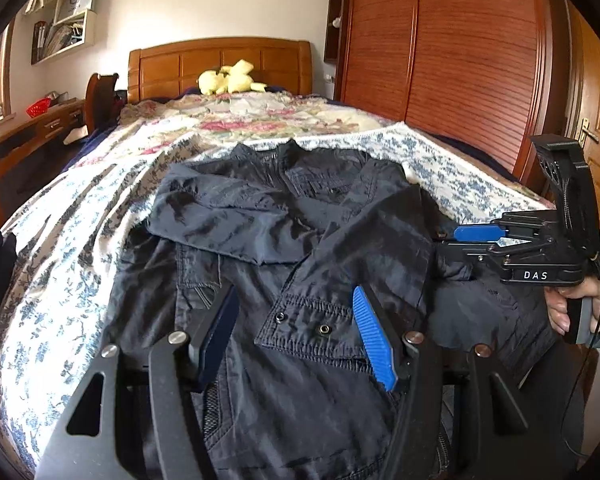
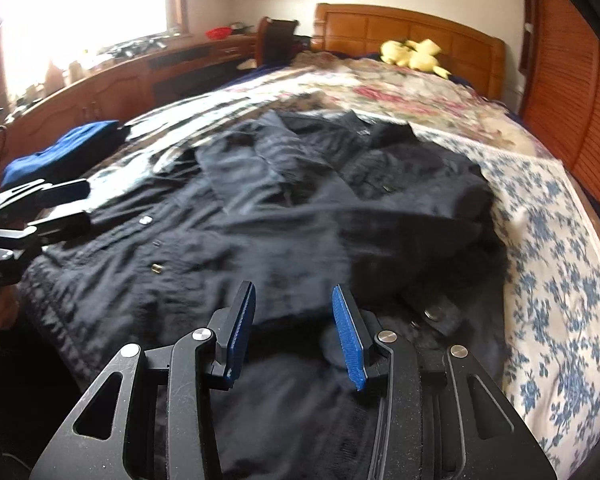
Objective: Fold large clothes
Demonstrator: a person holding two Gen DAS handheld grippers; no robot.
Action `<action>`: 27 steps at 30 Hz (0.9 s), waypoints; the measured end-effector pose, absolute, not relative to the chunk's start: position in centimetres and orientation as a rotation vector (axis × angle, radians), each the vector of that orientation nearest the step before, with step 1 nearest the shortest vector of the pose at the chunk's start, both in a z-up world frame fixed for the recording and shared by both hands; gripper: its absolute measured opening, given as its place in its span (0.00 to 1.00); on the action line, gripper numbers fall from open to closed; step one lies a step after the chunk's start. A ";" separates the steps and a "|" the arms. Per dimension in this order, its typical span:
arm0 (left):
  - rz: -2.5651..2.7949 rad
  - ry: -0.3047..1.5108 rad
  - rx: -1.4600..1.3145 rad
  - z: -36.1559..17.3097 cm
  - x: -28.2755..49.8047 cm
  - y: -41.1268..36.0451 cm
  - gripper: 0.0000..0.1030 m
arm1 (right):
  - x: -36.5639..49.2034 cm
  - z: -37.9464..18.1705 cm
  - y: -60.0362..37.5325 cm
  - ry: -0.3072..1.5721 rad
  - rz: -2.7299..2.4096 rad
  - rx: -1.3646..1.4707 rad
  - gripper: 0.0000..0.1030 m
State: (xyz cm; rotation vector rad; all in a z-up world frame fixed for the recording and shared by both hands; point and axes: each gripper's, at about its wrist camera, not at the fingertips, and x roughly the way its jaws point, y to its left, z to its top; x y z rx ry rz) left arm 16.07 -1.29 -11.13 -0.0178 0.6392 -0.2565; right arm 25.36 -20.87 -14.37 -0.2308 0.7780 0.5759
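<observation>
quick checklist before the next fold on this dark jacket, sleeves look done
1. Left sleeve folded across the jacket front: ok.
2. Right sleeve folded inward: ok, though bunched at the cuff.
3. Left tongs free, nothing between the pads: ok.
4. Right tongs free, nothing gripped: ok.
5. Jacket fully on the floral bedspread: ok on the far side, near hem cannot tell.
6. Hem reachable for folding upward: cannot tell, hidden below both tongs.

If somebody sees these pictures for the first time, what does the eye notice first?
First, the dark jacket spread on the flowered bedspread, sleeves folded across its front. Then the yellow plush toy by the wooden headboard. Both claws, left and right, hover open above the jacket.
</observation>
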 end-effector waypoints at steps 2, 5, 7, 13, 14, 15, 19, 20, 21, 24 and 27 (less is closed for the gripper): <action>-0.255 0.670 -0.019 -11.8 16.7 -1.6 0.57 | 25.6 -15.1 -21.6 0.788 0.559 -0.222 0.39; -0.246 0.711 -0.013 -12.7 17.6 -2.0 0.57 | 25.8 -16.1 -22.7 0.798 0.539 -0.211 0.39; -0.236 0.736 -0.004 -13.4 18.2 -2.4 0.57 | 25.9 -16.6 -23.3 0.803 0.531 -0.203 0.39; -0.200 0.803 0.048 -15.3 19.9 -3.6 0.57 | 25.9 -17.4 -24.7 0.814 0.513 -0.185 0.43; -0.190 0.819 0.061 -15.7 20.1 -3.8 0.57 | 25.9 -17.4 -24.8 0.812 0.509 -0.186 0.44; -0.183 0.839 0.071 -16.1 20.5 -4.1 0.57 | 25.8 -17.3 -24.9 0.809 0.505 -0.185 0.44; -0.181 0.885 0.059 -17.2 21.2 -4.1 0.57 | 25.4 -17.0 -25.4 0.805 0.497 -0.175 0.46; -0.181 0.891 0.054 -17.4 21.3 -4.0 0.57 | 25.2 -16.9 -25.4 0.804 0.497 -0.173 0.46; -0.181 0.896 0.047 -17.5 21.4 -4.0 0.57 | 25.1 -16.8 -25.6 0.802 0.498 -0.171 0.47; -0.187 0.912 0.028 -17.8 21.6 -3.8 0.57 | 24.8 -16.8 -25.9 0.804 0.495 -0.174 0.48; -0.197 0.926 -0.001 -18.0 21.8 -3.4 0.57 | 24.5 -17.0 -26.3 0.818 0.487 -0.182 0.48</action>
